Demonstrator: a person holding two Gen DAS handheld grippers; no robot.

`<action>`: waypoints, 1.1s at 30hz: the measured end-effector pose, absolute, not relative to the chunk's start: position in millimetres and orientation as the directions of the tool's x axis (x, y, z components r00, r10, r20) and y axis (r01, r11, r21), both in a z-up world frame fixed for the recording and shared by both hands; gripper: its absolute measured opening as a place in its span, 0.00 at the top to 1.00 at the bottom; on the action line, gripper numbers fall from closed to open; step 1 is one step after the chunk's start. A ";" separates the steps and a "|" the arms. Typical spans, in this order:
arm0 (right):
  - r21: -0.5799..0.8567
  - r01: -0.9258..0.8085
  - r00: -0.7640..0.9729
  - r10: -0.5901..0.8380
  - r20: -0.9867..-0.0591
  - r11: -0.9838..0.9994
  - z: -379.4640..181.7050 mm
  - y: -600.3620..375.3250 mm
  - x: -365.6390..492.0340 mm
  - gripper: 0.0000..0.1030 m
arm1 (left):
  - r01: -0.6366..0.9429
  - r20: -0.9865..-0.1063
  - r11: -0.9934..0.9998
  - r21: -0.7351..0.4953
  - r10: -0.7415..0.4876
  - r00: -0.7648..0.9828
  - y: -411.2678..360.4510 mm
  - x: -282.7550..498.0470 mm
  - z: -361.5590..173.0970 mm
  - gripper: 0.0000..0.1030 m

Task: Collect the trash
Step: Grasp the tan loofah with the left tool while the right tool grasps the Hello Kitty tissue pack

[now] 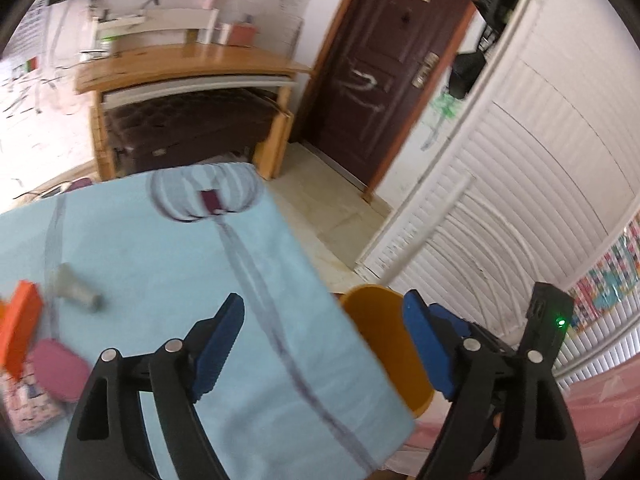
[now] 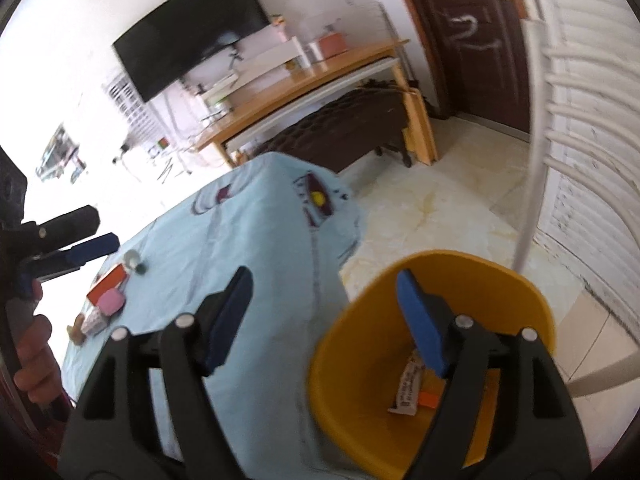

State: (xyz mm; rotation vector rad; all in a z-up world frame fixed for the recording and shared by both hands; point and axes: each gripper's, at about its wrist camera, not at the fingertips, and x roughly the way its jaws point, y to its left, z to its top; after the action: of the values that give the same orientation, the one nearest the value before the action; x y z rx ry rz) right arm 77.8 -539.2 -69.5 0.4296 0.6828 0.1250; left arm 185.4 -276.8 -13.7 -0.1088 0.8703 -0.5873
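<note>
A yellow bin (image 2: 360,344) stands on the floor by the corner of the table (image 2: 256,240), which has a light blue cloth over it. A printed wrapper (image 2: 408,388) and an orange scrap (image 2: 428,398) lie inside. My right gripper (image 2: 326,320) hovers open over the bin's near rim, with nothing between its blue pads. My left gripper (image 1: 324,344) is open and empty above the table's edge, with the bin (image 1: 380,344) just beyond. On the cloth lie an orange box (image 1: 20,328), a small grey bottle (image 1: 76,290), a pink case (image 1: 60,368) and a patterned pouch (image 1: 28,404).
A hand (image 2: 32,344) holds the left gripper (image 2: 96,240) at the table's far left. Behind stand a wooden desk (image 2: 304,80), a wall TV (image 2: 188,28) and a dark door (image 1: 392,60). White louvred doors (image 1: 540,160) line the right. Tiled floor (image 2: 440,208) surrounds the bin.
</note>
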 end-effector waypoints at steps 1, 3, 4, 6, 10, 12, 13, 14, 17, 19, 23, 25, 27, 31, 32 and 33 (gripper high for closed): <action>0.418 0.011 0.770 0.259 -0.583 0.908 -65.9 -531.2 80.2 0.29 | 0.426 -0.681 0.845 -0.323 -0.521 0.515 -262.8 184.6 -11.1 0.22; 0.406 -0.023 0.764 0.278 -0.582 0.913 -58.9 -513.5 86.1 0.24 | 0.400 -0.669 0.857 -0.326 -0.508 0.543 -238.7 183.2 -6.8 0.18; 0.401 -0.038 0.761 0.286 -0.582 0.915 -56.6 -506.8 88.0 0.24 | 0.378 -0.660 0.866 -0.328 -0.497 0.564 -223.3 182.3 -4.1 0.17; 0.391 -0.071 0.751 0.307 -0.584 0.918 -51.1 -486.8 93.8 0.24 | 0.340 -0.643 0.877 -0.338 -0.479 0.598 -195.9 180.0 -0.3 0.15; 0.379 -0.133 0.730 0.349 -0.588 0.916 -43.5 -451.5 103.9 0.24 | 0.261 -0.627 0.903 -0.341 -0.426 0.652 -145.4 175.3 5.4 0.13; 0.371 -0.164 0.716 0.369 -0.592 0.914 -40.6 -429.9 109.0 0.24 | 0.234 -0.627 0.914 -0.331 -0.399 0.669 -126.4 171.8 6.0 0.13; 0.366 -0.176 0.711 0.376 -0.595 0.914 -39.3 -421.1 110.6 0.24 | 0.221 -0.627 0.919 -0.328 -0.386 0.677 -116.9 169.3 6.1 0.13; 0.361 -0.193 0.703 0.386 -0.598 0.912 -37.7 -410.1 112.9 0.24 | 0.205 -0.627 0.924 -0.323 -0.371 0.685 -105.9 166.0 5.9 0.13; 0.346 -0.224 0.690 0.399 -0.604 0.911 -34.5 -387.5 116.6 0.23 | 0.162 -0.632 0.939 -0.304 -0.326 0.703 -77.5 159.3 3.5 0.13; 0.334 -0.245 0.678 0.407 -0.612 0.910 -31.5 -371.2 121.8 0.23 | 0.131 -0.641 0.949 -0.286 -0.291 0.711 -57.4 155.8 -0.2 0.13; 0.306 -0.277 0.660 0.411 -0.629 0.911 -27.3 -343.5 129.0 0.23 | 0.088 -0.657 0.963 -0.257 -0.240 0.714 -27.4 150.3 -7.8 0.13; 0.298 -0.285 0.654 0.412 -0.635 0.911 -26.8 -334.9 131.4 0.23 | 0.063 -0.668 0.971 -0.232 -0.206 0.715 -13.2 148.3 -13.1 0.13; 0.291 -0.292 0.645 0.412 -0.643 0.911 -26.7 -326.2 135.4 0.23 | 0.052 -0.677 0.978 -0.201 -0.177 0.714 -4.9 146.4 -19.1 0.13; 0.279 -0.313 0.625 0.418 -0.659 0.908 -28.7 -306.1 141.5 0.23 | 0.054 -0.690 0.990 -0.128 -0.128 0.712 6.0 143.9 -34.6 0.13; 0.276 -0.323 0.618 0.422 -0.664 0.905 -29.9 -299.3 143.1 0.23 | 0.054 -0.688 0.992 -0.113 -0.118 0.716 7.3 140.1 -37.5 0.14; 0.273 -0.328 0.612 0.424 -0.668 0.904 -30.4 -294.7 144.8 0.23 | 0.050 -0.682 0.995 -0.085 -0.095 0.725 9.2 137.6 -40.5 0.20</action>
State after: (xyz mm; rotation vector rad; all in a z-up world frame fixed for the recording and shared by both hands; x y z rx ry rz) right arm 144.8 -294.7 -30.4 0.1276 0.8021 0.4351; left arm 137.6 9.2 -40.5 -0.0623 0.7553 -0.0798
